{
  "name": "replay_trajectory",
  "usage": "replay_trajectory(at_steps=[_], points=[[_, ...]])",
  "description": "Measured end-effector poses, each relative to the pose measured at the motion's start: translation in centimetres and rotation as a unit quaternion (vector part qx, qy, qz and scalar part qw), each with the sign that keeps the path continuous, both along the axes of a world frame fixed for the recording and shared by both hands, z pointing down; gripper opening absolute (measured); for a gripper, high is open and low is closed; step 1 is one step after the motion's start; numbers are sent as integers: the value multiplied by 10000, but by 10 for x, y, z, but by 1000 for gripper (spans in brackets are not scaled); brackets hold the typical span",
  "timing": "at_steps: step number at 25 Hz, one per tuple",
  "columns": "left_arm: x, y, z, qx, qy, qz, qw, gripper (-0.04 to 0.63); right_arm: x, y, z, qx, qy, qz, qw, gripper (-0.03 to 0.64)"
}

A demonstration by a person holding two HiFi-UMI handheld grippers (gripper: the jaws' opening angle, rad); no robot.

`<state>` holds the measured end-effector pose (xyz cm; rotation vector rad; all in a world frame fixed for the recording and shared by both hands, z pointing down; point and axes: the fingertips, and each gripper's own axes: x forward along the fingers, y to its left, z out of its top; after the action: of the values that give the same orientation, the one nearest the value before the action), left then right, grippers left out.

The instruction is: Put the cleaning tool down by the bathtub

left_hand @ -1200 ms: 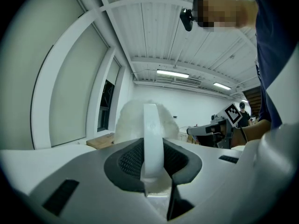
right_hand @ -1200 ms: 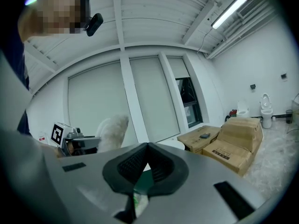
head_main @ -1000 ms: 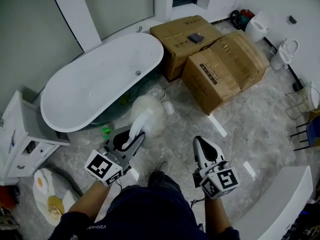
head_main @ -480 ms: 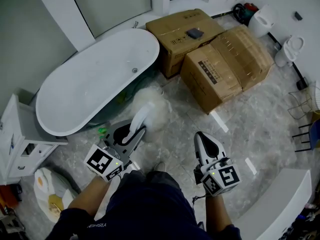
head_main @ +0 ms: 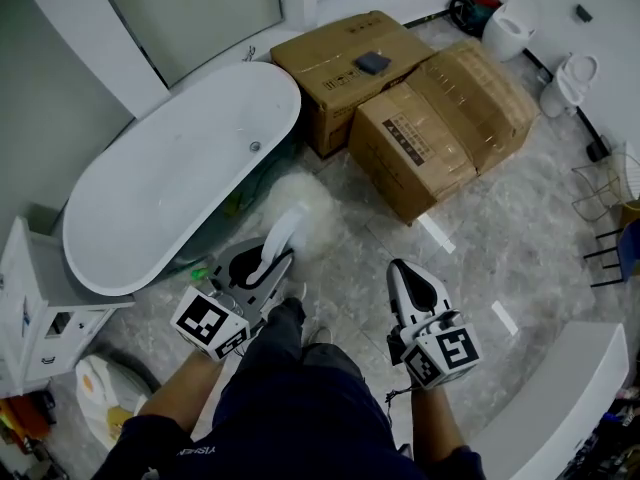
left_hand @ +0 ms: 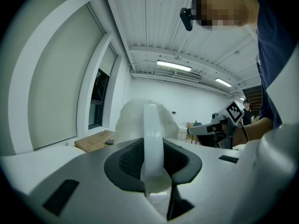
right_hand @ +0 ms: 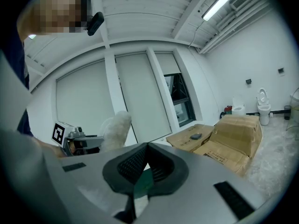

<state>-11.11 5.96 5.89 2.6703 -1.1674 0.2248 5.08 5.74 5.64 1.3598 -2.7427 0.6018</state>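
Left gripper (head_main: 263, 268) clamped on duster (head_main: 303, 206) handle, fluffy head out front, near bathtub (head_main: 120, 228) side, right gripper (head_main: 403, 274) jaws together, empty, well apart from duster, boxes (head_main: 420, 118) beyond

marble floor (head_main: 505, 253), bathtub (head_main: 180, 168), cardboard boxes (head_main: 440, 128)

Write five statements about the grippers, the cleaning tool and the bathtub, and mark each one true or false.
1. The left gripper is shut on the cleaning tool's white handle. True.
2. The right gripper holds a cloth. False: its jaws are together and hold nothing.
3. The cleaning tool lies inside the bathtub. False: it is in the left gripper, outside the tub.
4. A small dark object lies on a cardboard box. True.
5. The bathtub is full of water. False: it looks empty, with its drain showing.
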Motion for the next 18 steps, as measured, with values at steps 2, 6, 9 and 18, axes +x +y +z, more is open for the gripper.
replay_trajectory(at_steps=[2,6,9,18], points=[[2,-14,3,-24,7,72,10000,107,1,-11,3,-28,38,70,10000,5],[5,-47,12,-71,37,274,9996,107,4,-34,15,-156,124,351,9992,5],[7,-77,21,-176,76,462,9987,107,7,-54,27,-291,282,590,9974,5],[20,-178,78,-525,-139,1038,9931,107,15,-128,71,-610,422,1120,9909,5]])
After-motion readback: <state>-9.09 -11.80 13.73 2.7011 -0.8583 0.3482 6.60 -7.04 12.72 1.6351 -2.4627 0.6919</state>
